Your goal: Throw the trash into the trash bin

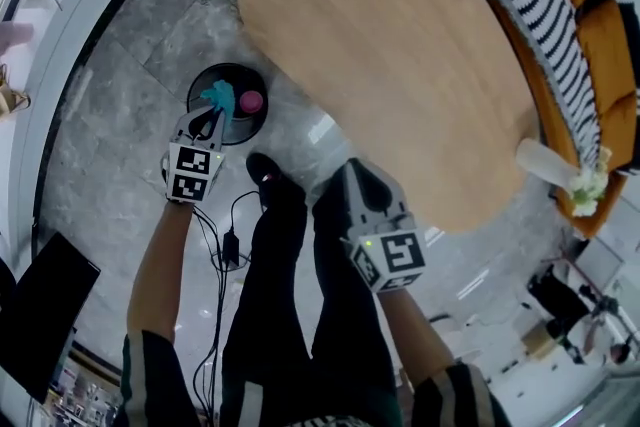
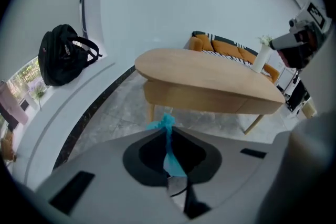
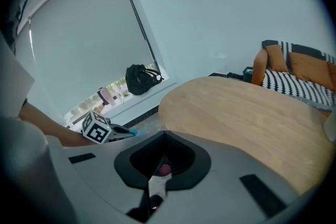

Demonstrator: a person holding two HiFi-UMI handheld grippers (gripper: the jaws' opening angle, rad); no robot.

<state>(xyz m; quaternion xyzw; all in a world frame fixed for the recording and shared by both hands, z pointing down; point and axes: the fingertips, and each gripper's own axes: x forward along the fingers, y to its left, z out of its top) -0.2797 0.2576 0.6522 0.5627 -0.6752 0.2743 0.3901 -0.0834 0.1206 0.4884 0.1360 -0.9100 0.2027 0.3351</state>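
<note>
Both pinch: left gripper [image 1: 213,112] teal trash [image 1: 219,97] above bin [image 1: 262,121] rim, right gripper [image 1: 356,169] pink bit [image 3: 165,169].

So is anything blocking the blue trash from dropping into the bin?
Nothing visible does. The left tongs hold the blue trash above the open black bin, and only a pink thing lies inside it.

Right hand-held gripper [image 3: 163,135] jaws together; left hand-held gripper [image 3: 128,132] with teal scrap [image 3: 134,133] at tip; wooden table [image 3: 252,113] ahead.
</note>
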